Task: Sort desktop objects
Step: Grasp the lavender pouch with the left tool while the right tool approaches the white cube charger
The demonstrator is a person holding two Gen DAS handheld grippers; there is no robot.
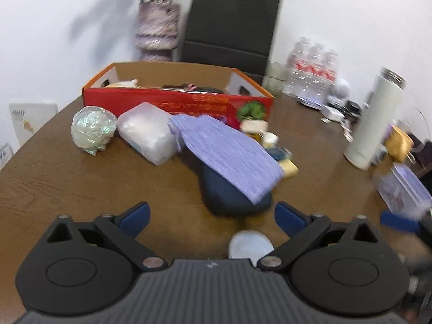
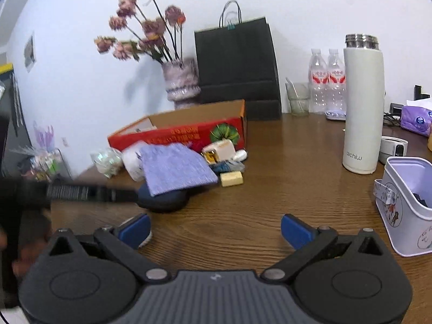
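Note:
A pile lies mid-table in front of a red cardboard box [image 1: 175, 100] [image 2: 183, 132]. A lilac knitted cloth [image 1: 226, 154] [image 2: 175, 167] drapes over a dark blue pouch [image 1: 232, 199] [image 2: 164, 199]. Beside them are a clear plastic pack [image 1: 147, 132], a shiny crumpled wrap [image 1: 93, 129], a white charger [image 2: 220, 149] and a yellow block [image 2: 231, 178]. My left gripper [image 1: 212, 217] is open, with the pouch's near end just beyond its fingertips and nothing held. My right gripper [image 2: 215, 229] is open over bare table, right of the pile.
A white round lid [image 1: 249, 244] lies under the left gripper. A white flask [image 2: 361, 108] and an open lilac tin [image 2: 410, 205] stand at the right. Along the back wall of the brown table [image 2: 283, 175] are water bottles [image 2: 326, 81], a black bag [image 2: 235, 62] and a flower vase [image 2: 182, 81].

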